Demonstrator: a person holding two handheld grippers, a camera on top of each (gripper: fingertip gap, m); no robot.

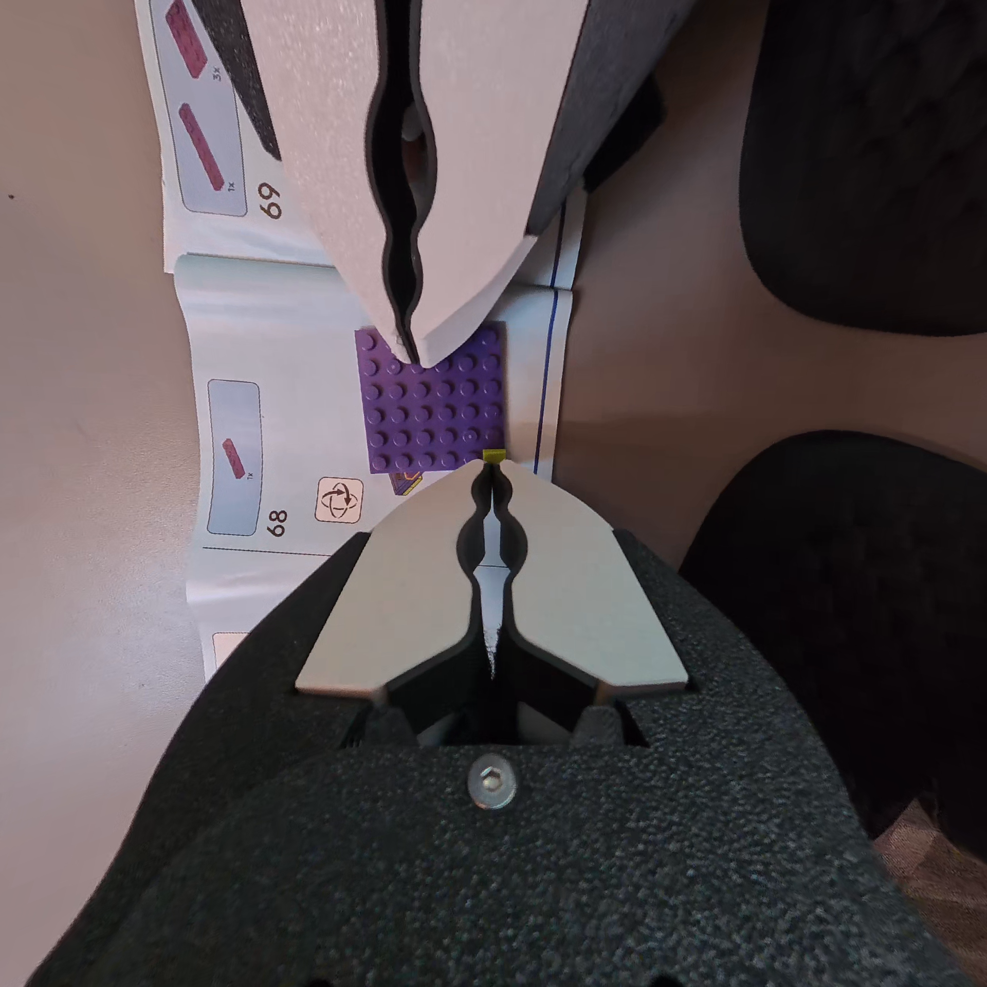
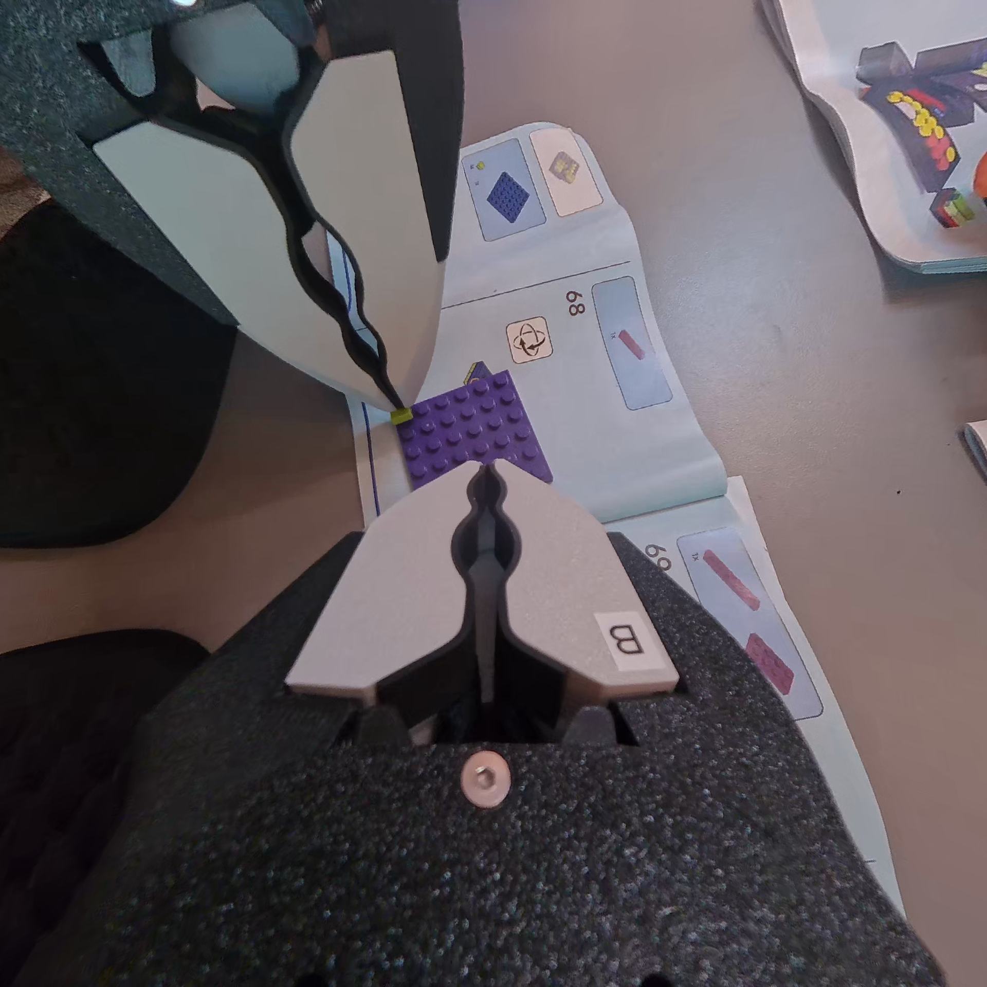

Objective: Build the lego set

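On the tan table (image 2: 774, 374), atop an open instruction booklet (image 2: 614, 454), lies a purple studded plate (image 2: 470, 432), flat, studs up. Pinched at that plate's corner: a small lime-yellow piece (image 2: 401, 416), gripped by the left gripper (image 2: 398, 403), jaws closed on it down to the piece's width, piece touching or just above the plate's corner stud — cannot tell which. Same piece seen from the left wrist view (image 1: 494, 455) at the near right corner of the plate (image 1: 432, 406), right at the fingertips of the left gripper (image 1: 488, 465). Opposite, the right gripper (image 1: 411, 347) over the plate's far left corner, jaws pressed together with only a thin dark seam; whether on the plate's edge or on nothing, cannot tell. Right gripper (image 2: 488, 467) in its own view hiding the plate's near edge. Only in the right wrist view: a second booklet (image 2: 881, 160) at the table's far right edge. Only in the left wrist view: dark chair seats (image 1: 854, 160) beyond the table's edge. No containers visible.
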